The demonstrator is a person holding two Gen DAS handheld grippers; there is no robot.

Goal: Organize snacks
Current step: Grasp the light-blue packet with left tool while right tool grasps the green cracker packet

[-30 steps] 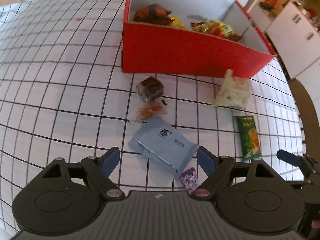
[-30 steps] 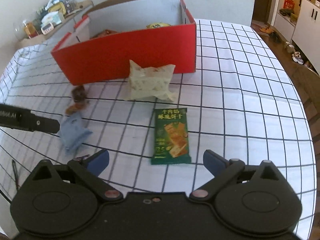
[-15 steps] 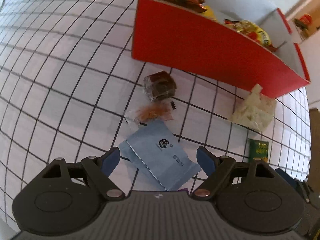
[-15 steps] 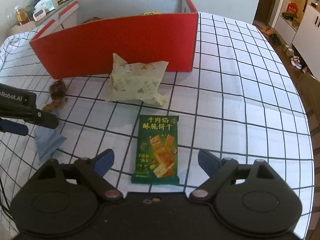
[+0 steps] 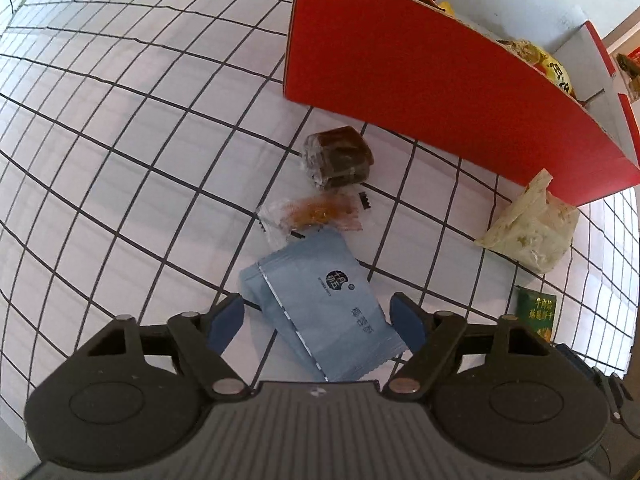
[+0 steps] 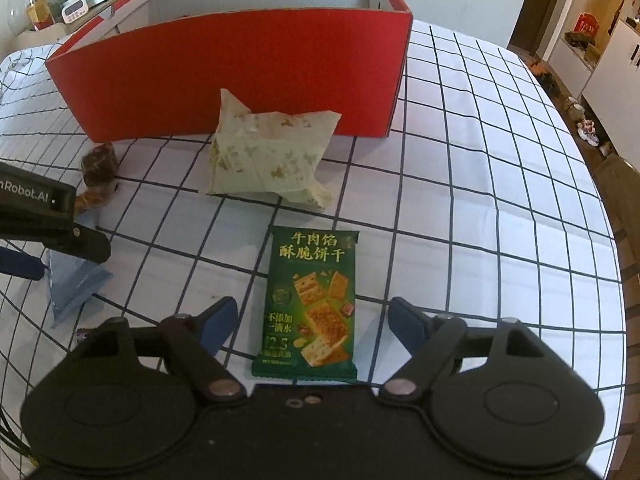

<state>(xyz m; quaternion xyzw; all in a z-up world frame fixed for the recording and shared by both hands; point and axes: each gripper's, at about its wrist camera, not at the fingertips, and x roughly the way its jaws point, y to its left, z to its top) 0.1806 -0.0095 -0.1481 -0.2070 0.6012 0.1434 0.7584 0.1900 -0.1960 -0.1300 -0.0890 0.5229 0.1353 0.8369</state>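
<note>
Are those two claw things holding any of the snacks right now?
No. The left gripper straddles the pale blue foil packet, the right gripper the green cracker packet; both open.

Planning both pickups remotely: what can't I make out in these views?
- Red box contents: right wrist view, hidden by its front wall.
- Blue packet: right wrist view, partly covered by the left gripper.
- Green cracker packet: left wrist view, lower part hidden by gripper body.
- Blue packet's print: left wrist view, too small.
</note>
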